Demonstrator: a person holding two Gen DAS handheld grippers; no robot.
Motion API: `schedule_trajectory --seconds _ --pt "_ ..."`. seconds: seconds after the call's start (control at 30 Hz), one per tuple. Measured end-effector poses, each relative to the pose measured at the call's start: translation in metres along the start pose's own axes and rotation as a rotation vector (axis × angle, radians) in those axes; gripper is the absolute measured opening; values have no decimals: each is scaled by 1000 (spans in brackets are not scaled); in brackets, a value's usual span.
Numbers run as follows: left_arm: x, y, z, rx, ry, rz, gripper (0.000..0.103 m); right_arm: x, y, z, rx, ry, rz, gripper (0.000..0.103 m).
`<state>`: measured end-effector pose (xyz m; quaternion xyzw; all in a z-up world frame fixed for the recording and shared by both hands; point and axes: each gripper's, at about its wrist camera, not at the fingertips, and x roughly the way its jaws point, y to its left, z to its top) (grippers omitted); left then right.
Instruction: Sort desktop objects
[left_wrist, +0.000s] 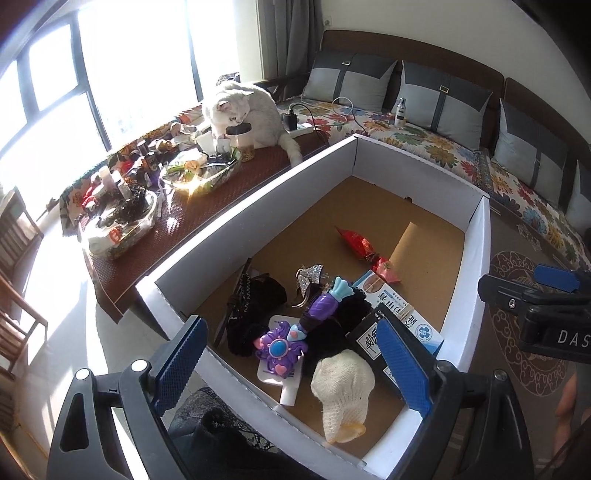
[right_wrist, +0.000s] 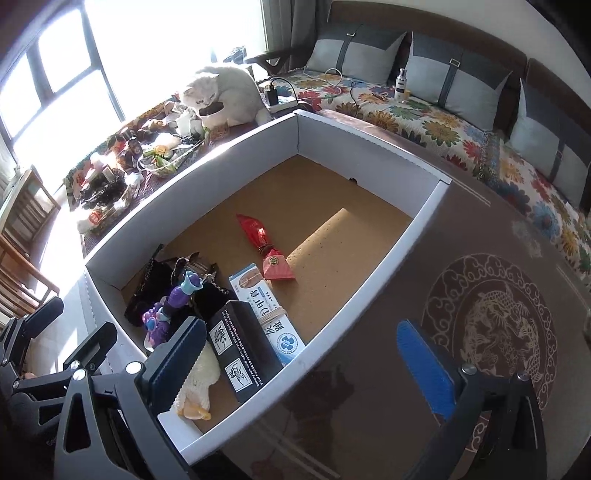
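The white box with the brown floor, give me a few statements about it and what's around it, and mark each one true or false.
1. Both tongs, left and right, hold nothing. True.
2. The red candy-shaped pouch lies outside the white box. False: it lies on the box floor.
3. A purple toy wand rests on dark items at the near end of the box. True.
4. The cream knitted item sits at the far end of the box. False: it is at the near end, close to the tongs.
5. A white cat sits on the bench beyond the box. True.
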<state>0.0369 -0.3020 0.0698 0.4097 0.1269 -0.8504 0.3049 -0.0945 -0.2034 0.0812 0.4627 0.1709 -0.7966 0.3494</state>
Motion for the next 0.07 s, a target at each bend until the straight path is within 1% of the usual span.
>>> schedule_trajectory --seconds 0.07 --pt "-3 2 0 -12 -30 12 93 0 -1 0 0 -1 1 103"
